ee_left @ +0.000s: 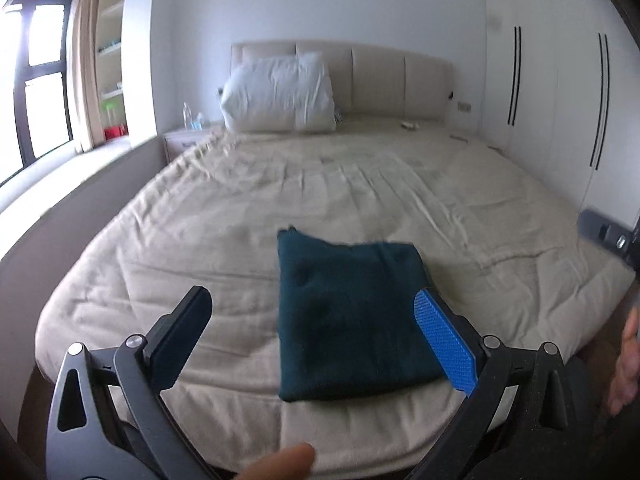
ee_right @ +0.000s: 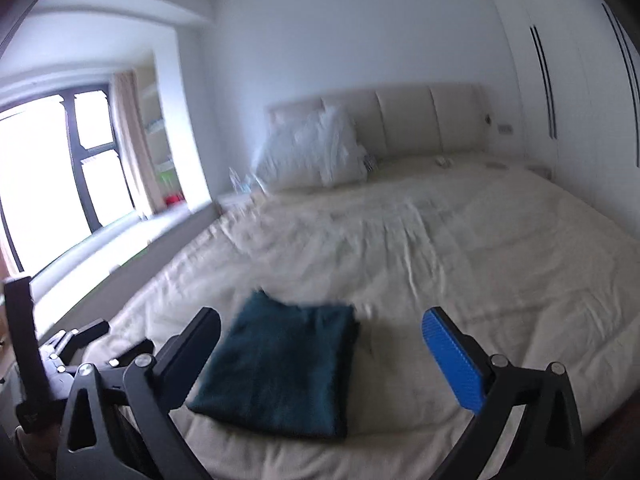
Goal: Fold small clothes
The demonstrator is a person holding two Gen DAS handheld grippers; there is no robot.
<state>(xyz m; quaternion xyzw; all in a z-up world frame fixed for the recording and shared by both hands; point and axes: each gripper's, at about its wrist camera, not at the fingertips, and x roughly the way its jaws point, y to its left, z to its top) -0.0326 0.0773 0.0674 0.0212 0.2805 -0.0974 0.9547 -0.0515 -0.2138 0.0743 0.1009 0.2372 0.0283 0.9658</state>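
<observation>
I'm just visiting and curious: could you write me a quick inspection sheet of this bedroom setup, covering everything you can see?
Surface: bed with a wrinkled cream cover.
Job's things: dark teal garment, folded into a flat rectangle near the bed's foot.
Clutter: white pillow at the headboard; small items beside it, too blurred to name.
Grippers: left gripper and right gripper open, holding nothing.
Cables: nothing seen.
Surroundings: window, white wardrobe.
</observation>
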